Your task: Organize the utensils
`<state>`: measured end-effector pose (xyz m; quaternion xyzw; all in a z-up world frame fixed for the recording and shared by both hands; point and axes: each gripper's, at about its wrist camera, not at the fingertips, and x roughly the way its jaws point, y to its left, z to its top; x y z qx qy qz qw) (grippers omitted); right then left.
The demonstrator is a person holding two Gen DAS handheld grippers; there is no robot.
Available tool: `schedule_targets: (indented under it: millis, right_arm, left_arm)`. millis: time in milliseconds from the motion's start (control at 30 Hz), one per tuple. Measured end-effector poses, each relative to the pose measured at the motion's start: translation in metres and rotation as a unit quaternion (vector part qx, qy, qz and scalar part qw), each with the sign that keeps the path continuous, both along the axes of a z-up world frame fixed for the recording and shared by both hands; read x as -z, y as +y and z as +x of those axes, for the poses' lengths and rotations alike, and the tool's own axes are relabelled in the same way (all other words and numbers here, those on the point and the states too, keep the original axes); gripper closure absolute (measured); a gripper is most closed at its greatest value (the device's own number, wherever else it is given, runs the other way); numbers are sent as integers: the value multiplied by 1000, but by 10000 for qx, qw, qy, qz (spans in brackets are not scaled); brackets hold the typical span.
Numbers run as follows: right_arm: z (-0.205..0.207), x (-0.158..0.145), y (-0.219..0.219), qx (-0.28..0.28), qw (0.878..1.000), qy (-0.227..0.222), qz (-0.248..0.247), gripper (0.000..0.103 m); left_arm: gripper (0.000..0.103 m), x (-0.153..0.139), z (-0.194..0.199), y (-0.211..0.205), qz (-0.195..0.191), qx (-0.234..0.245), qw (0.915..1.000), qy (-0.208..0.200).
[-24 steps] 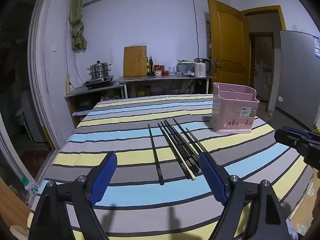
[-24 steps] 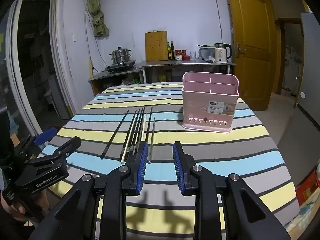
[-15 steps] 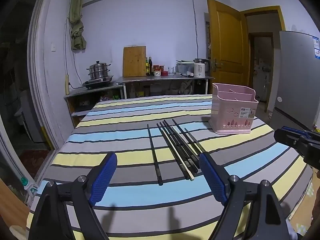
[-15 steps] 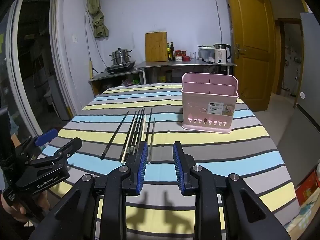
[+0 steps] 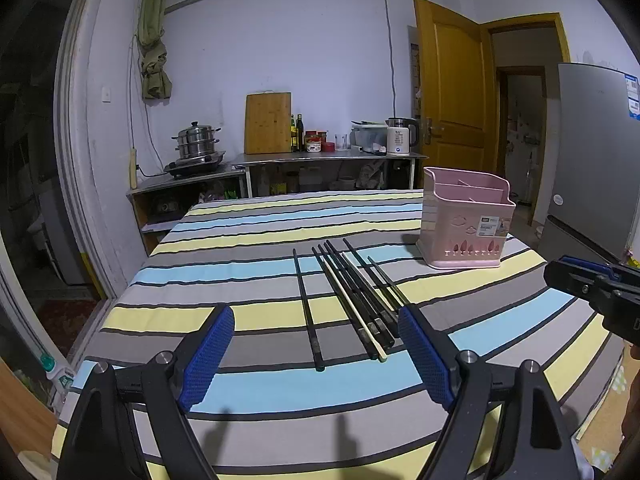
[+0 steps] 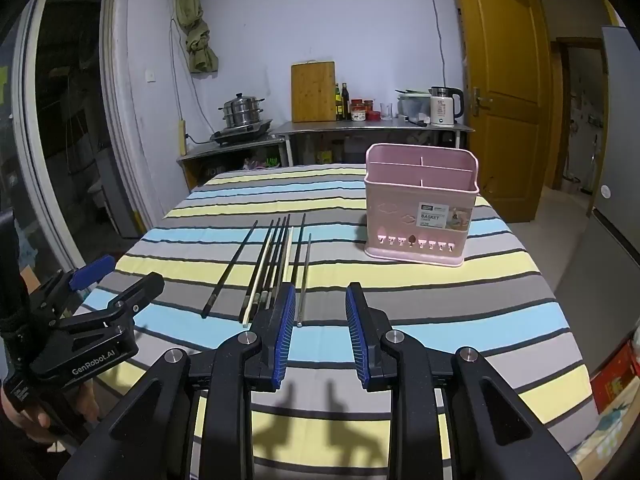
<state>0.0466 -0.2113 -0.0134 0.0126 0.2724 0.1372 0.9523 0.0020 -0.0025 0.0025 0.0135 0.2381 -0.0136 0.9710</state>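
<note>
Several chopsticks [image 5: 352,296], mostly black with one pale, lie side by side on the striped tablecloth [image 5: 248,248]; they also show in the right wrist view [image 6: 272,264]. A pink utensil basket [image 5: 466,224] with dividers stands upright to their right, also in the right wrist view [image 6: 420,204]. My left gripper [image 5: 316,350] is wide open and empty, just short of the chopsticks' near ends. My right gripper [image 6: 318,320] is partly open and empty, near the rightmost chopsticks' ends.
The table's left edge drops toward a doorway. Behind the table a counter holds a steamer pot [image 5: 198,144], a cutting board [image 5: 268,122], bottles and a kettle [image 5: 400,140]. A grey fridge [image 5: 592,160] stands at the right.
Both grippers have drifted slightly; the view shifts a little. Both stay open and empty, and the chopsticks and basket have not moved.
</note>
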Motion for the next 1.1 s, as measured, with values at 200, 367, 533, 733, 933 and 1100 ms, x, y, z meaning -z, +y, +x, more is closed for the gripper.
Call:
schedule_targets:
  millis: [200, 367, 533, 733, 933, 1100]
  right_arm:
    - [-2, 0, 1, 4, 10000, 8, -5, 76]
    - [-3, 2, 1, 8, 10000, 22, -11, 76]
    - [-3, 3, -1, 9, 10000, 41, -18, 76]
    - [-2, 4, 0, 13, 10000, 65, -35, 76]
    - [-1, 5, 1, 19, 10000, 72, -35, 76]
    - [-2, 5, 1, 18, 10000, 79, -38, 76]
  left_arm:
    - [19, 1, -2, 1, -16, 8, 10000, -19]
    - [19, 1, -2, 0, -17, 14, 10000, -14]
    - [19, 2, -2, -1, -20, 13, 10000, 0]
    - [19, 3, -2, -1, -28, 38, 10000, 11]
    - [19, 3, -4, -1, -36, 53, 10000, 11]
    - [19, 3, -5, -1, -29, 62, 10000, 7]
